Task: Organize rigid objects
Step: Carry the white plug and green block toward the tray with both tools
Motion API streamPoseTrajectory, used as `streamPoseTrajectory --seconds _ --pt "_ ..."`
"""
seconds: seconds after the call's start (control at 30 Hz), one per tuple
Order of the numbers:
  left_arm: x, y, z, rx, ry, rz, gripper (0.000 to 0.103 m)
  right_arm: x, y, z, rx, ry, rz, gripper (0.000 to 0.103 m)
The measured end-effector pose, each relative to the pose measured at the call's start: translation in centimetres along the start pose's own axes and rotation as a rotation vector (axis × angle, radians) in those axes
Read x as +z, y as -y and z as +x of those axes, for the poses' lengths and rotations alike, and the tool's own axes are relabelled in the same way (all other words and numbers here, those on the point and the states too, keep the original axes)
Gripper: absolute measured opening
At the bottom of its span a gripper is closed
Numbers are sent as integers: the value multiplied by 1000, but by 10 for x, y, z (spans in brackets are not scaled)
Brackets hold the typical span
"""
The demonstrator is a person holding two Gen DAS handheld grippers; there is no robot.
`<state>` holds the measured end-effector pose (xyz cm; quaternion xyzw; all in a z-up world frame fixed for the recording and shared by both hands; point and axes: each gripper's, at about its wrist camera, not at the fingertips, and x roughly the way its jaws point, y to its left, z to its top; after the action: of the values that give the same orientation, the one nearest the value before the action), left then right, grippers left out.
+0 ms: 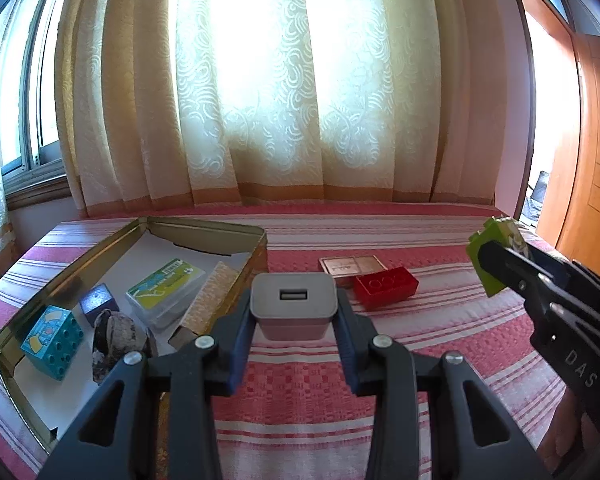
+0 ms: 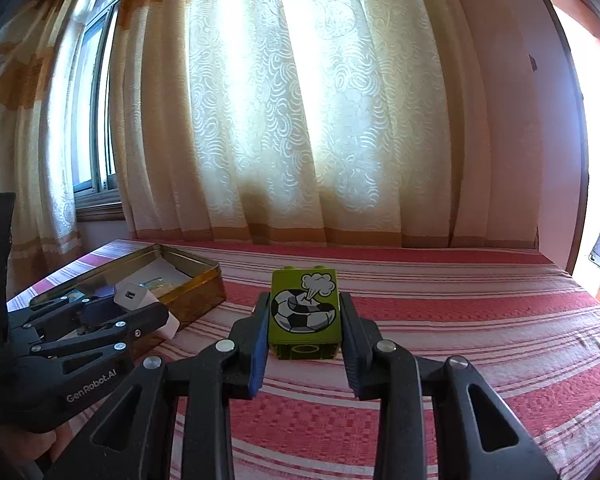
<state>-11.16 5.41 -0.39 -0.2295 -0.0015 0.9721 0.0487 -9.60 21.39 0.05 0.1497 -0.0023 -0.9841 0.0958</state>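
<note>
Both claws loaded: left gripper (image 1: 294, 312) clamps the USB charger (image 1: 293, 304) at frame centre, right gripper (image 2: 304, 320) clamps the green block (image 2: 304, 312); crowded tin (image 1: 216, 227) at left risks a snagged rim or bounced drop.

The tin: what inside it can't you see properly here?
- Right wrist view: left gripper and charger cover most of the tin.
- Left wrist view: the dark lump is too murky to identify.
- Card box print: too small to read.
</note>
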Motion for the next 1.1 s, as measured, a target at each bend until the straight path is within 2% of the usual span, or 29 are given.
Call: streamPoseTrajectory --seconds 1.1 --pt "-9 -30 -22 17 53 -38 37 -3 -41 -8 69 32 -43 34"
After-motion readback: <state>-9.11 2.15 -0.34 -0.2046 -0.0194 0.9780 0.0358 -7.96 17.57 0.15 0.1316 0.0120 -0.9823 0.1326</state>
